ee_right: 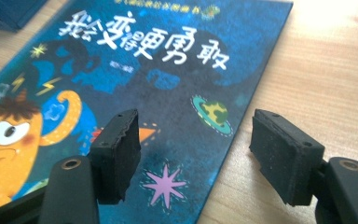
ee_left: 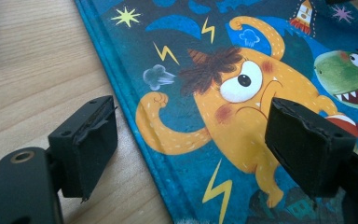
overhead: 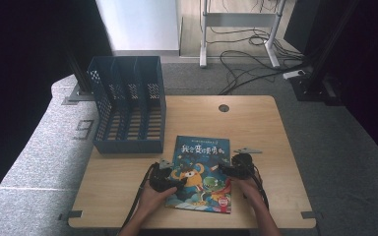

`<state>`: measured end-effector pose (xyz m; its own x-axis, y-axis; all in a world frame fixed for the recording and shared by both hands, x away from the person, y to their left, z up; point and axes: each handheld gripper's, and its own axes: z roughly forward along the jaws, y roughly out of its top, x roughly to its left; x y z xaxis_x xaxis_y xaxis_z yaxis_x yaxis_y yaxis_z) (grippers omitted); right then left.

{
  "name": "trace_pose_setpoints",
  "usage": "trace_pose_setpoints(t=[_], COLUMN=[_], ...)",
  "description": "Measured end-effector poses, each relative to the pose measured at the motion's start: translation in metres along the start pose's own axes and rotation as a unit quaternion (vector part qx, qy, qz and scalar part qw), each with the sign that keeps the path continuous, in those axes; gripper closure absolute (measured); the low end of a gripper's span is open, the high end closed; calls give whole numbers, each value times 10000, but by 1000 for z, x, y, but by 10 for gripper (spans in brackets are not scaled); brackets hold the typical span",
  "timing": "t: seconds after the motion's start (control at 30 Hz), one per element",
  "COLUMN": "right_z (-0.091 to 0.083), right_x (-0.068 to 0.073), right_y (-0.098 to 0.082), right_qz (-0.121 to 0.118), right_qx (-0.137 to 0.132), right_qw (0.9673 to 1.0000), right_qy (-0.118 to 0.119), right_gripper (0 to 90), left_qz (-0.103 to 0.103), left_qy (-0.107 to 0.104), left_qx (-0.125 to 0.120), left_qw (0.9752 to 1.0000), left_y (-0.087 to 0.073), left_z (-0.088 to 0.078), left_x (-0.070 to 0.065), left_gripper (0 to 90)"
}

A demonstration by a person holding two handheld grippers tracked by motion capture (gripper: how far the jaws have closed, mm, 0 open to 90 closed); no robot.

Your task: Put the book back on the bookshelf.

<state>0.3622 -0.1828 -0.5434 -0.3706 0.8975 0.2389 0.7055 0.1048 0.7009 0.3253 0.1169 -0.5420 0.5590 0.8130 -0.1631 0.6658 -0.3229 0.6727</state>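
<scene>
A blue picture book (overhead: 202, 169) with an orange monster on its cover lies flat on the wooden table (overhead: 261, 132), near the front edge. My left gripper (overhead: 176, 173) is at the book's left edge, held by a hand. In the left gripper view its jaws stand open (ee_left: 191, 130), one over bare wood, the other over the book (ee_left: 205, 93), with the spine edge between them. My right gripper (overhead: 226, 167) is at the book's right edge. Its jaws are open (ee_right: 198, 140) too, astride that edge of the book (ee_right: 168, 70), and neither pad presses on it.
A blue slotted file rack (overhead: 128, 103) stands at the table's back left, close to the book's far corner. A round cable hole (overhead: 223, 107) sits in the tabletop at the back. Cables (overhead: 246, 69) and a desk frame lie on the floor behind.
</scene>
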Motion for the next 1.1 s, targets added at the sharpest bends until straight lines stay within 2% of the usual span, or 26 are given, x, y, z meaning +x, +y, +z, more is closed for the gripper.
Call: trace_pose_setpoints(t=[0.07,0.2,0.37,0.47,0.6,0.77,0.9,1.1], right_z=[1,2,2,0,0,2,2,1], right_x=[0,1,1,1,3,2,-3,-8], right_y=[0,0,3,7,8,9,8,7], right_qz=[-3,70,294,421,498,572,760,917], right_qx=[11,-12,15,5,14,101,198,167], right_qw=[10000,9999,9994,9989,9986,9982,9964,9944], right_qy=[2,86,176,213,155,153,328,499], right_gripper=[325,332,317,319,316,329,332,338], left_qz=[86,85,155,129,170,109,114,145], left_qy=[21,-40,-50,-79,-85,-161,-142,-116], left_qx=[7,10,20,21,57,46,57,56], left_qw=[10000,10000,9999,9999,9998,9998,9998,9998], left_y=[0,0,0,0,0,0,0,0], left_z=[0,1,1,0,0,-1,-1,-1], left_x=[-1,-3,-3,-2,-2,1,0,-1], left_gripper=[166,164,163,166,166,180,182,181])
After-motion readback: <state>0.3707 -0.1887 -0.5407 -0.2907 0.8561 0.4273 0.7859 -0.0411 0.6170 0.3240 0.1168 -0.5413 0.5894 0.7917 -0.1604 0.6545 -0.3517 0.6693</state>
